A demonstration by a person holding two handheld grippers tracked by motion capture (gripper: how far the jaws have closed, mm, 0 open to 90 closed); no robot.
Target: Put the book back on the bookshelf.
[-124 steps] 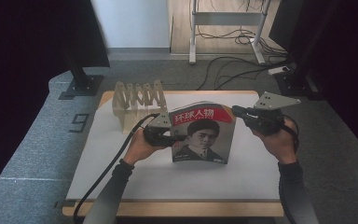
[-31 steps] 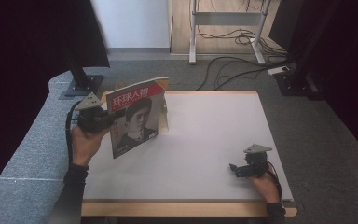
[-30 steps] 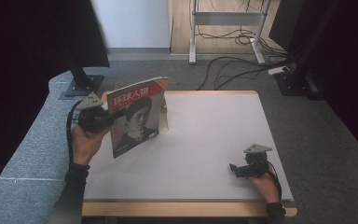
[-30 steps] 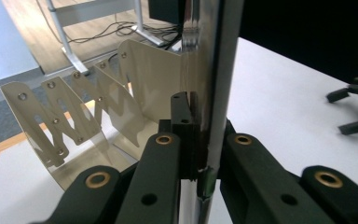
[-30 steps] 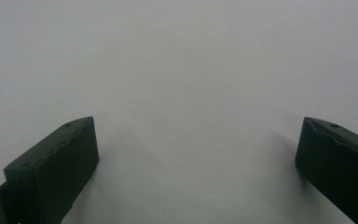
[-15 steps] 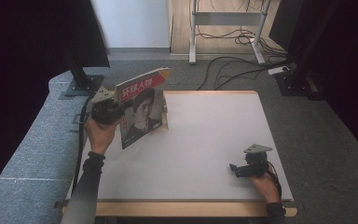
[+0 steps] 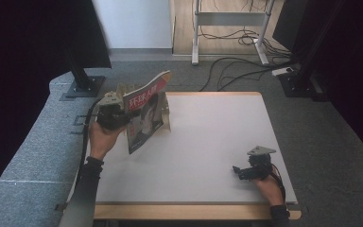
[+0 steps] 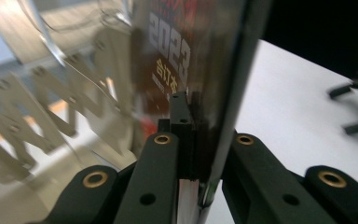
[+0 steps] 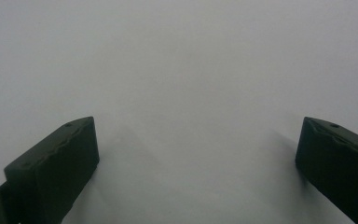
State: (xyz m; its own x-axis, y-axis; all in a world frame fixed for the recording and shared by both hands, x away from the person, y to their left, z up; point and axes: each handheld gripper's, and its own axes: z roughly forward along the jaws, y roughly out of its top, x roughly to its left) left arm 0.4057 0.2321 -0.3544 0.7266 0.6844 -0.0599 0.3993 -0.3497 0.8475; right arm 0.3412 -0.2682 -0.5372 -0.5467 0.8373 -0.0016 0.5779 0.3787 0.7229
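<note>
Lifted higher and tipped since a moment ago, the magazine (image 7: 145, 109) is clamped in my left gripper (image 7: 116, 115) fingers beside the wooden rack (image 7: 165, 111), apparently not yet slotted, while my right gripper (image 7: 248, 171) rests spread open on the tabletop (image 7: 208, 137).

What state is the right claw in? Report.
Open: the right claw's jaws stand wide apart over the bare white table, gripping nothing.

Both grippers are black — left gripper (image 7: 115, 115), right gripper (image 7: 246, 171) — each with a grey three-cornered plate, brass-ringed screws, black cable; dark sleeves (image 7: 86, 189).
</note>
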